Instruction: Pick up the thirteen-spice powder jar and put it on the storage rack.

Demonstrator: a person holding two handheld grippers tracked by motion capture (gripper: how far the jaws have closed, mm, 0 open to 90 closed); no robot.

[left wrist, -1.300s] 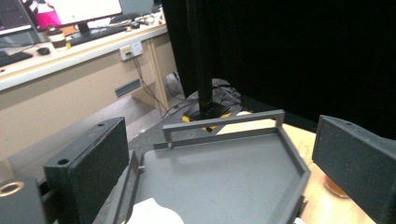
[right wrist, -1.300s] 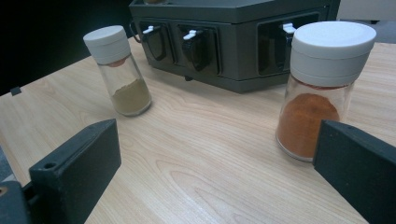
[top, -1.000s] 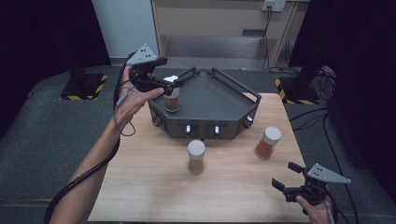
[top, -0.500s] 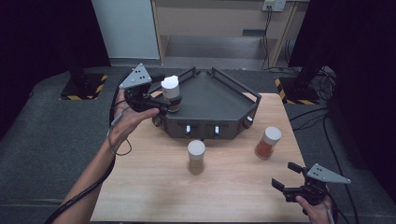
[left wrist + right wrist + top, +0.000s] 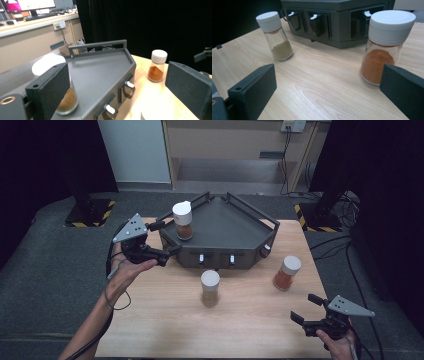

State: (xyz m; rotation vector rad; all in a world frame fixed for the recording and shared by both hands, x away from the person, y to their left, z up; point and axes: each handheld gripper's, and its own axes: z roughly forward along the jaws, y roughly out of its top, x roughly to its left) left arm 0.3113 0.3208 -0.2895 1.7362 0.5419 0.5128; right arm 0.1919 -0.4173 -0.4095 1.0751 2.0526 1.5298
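— What has moved?
— The left gripper (image 5: 165,241) has let go of the white-capped glass jar of brown spice (image 5: 183,220) and drawn back down to the left; its jaws, just closing a little, stand wide and empty. The jar stands upright on the dark grey metal tray box's (image 5: 235,222) left corner.
— And right?
— The right gripper (image 5: 303,309) hasn't shifted; open, holding nothing, near the orange-powder jar (image 5: 287,273).
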